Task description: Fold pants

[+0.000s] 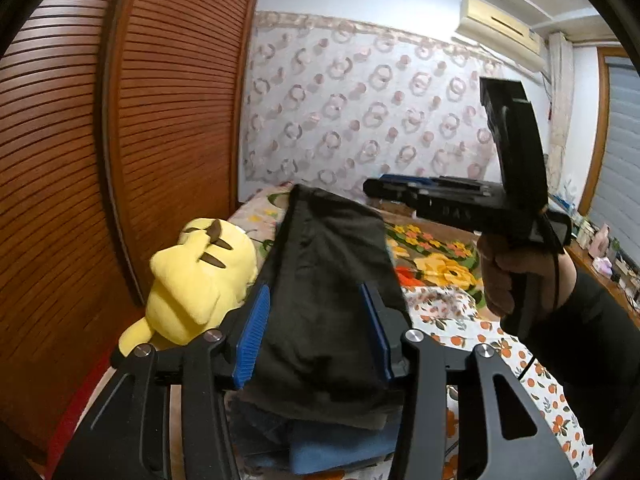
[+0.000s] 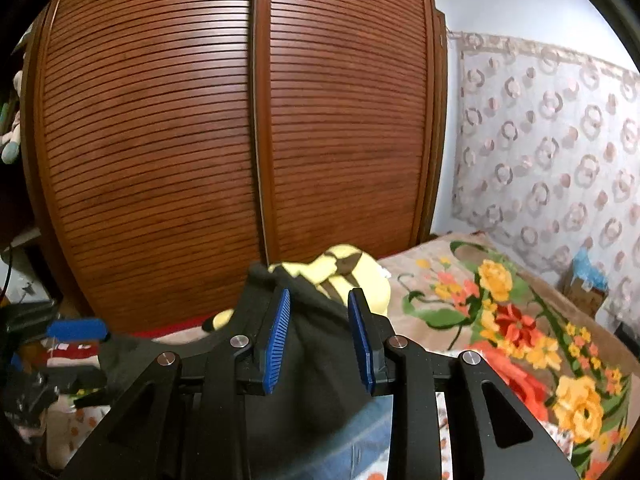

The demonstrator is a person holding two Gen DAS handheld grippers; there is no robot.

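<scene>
1. The folded black fabric pants [image 1: 324, 280] lie on a bed, on top of a folded blue garment [image 1: 344, 448] whose edge shows at 6 o'clock beneath them in the left wrist view.
2. The left gripper [image 1: 316, 332] hangs over the pants with its blue ribbed pads [image 1: 252, 340] spread apart and the dark cloth lying between them; neither pad presses the cloth, so the tool is released.
3. The right gripper [image 2: 322, 340] also has its blue pads [image 2: 276, 340] parted above the pants [image 2: 316, 364], with nothing clamped.
4. In the left wrist view the right gripper [image 1: 374, 188] shows at 3 o'clock, gripped by a hand [image 1: 516, 276] in a black sleeve.
5. A yellow plush toy with brown stripes [image 1: 196, 280] rests just beside the pants at 9 o'clock, near the brown louvred wooden wardrobe doors [image 2: 240, 140].
6. The flowered bed cover [image 2: 500, 320] spreads away at 3 o'clock of the pants.
</scene>
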